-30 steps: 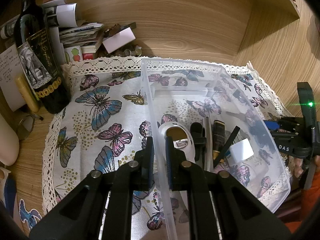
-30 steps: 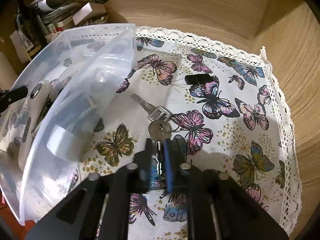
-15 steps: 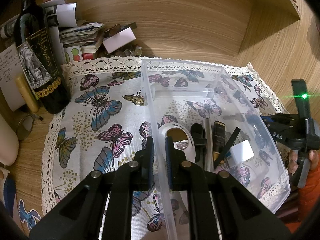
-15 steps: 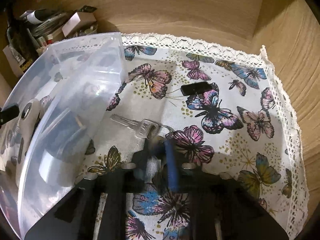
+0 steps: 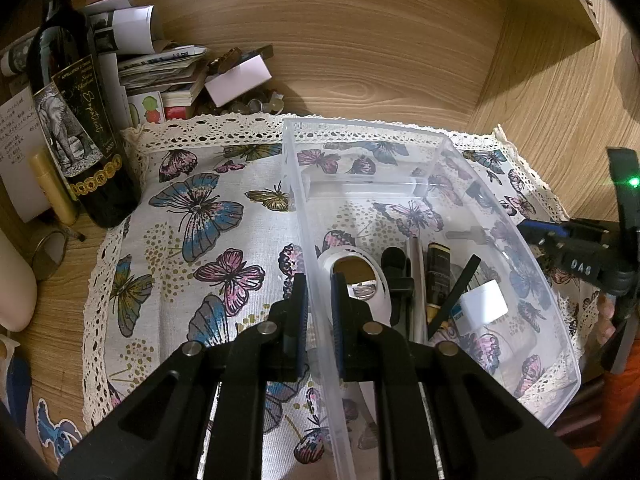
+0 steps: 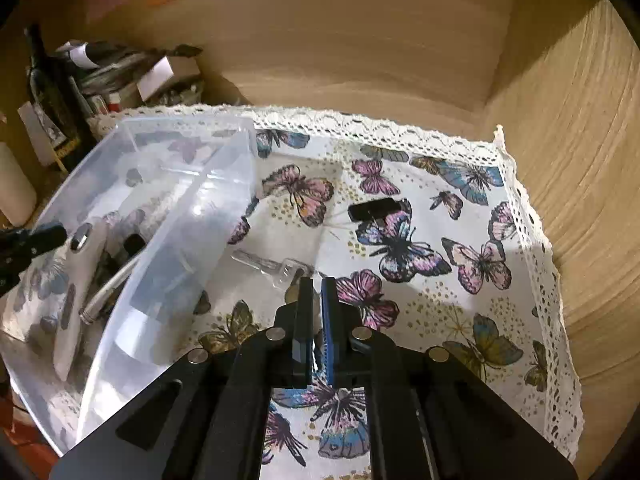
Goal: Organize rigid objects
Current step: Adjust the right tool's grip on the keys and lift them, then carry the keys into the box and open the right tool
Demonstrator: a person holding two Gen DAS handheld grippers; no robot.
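A clear plastic bin point(image 5: 504, 236) stands on the butterfly cloth; it also shows in the right wrist view point(image 6: 168, 216). It holds a white oval item point(image 5: 360, 280), pens, a black clip and a white cap point(image 5: 482, 304). My left gripper point(image 5: 318, 280) is shut on the bin's left wall. My right gripper point(image 6: 314, 284) is shut on a bunch of silver keys point(image 6: 272, 266), held just above the cloth beside the bin. A small black rectangular piece point(image 6: 374, 210) lies on the cloth beyond the keys.
A dark wine bottle point(image 5: 76, 128), stacked papers and small boxes point(image 5: 172, 76) crowd the back left corner. Wooden walls close in behind and on the right. The lace-edged cloth point(image 6: 460, 240) covers the desk.
My right gripper has lifted the keys off the cloth and risen. The left gripper holds the bin wall as before.
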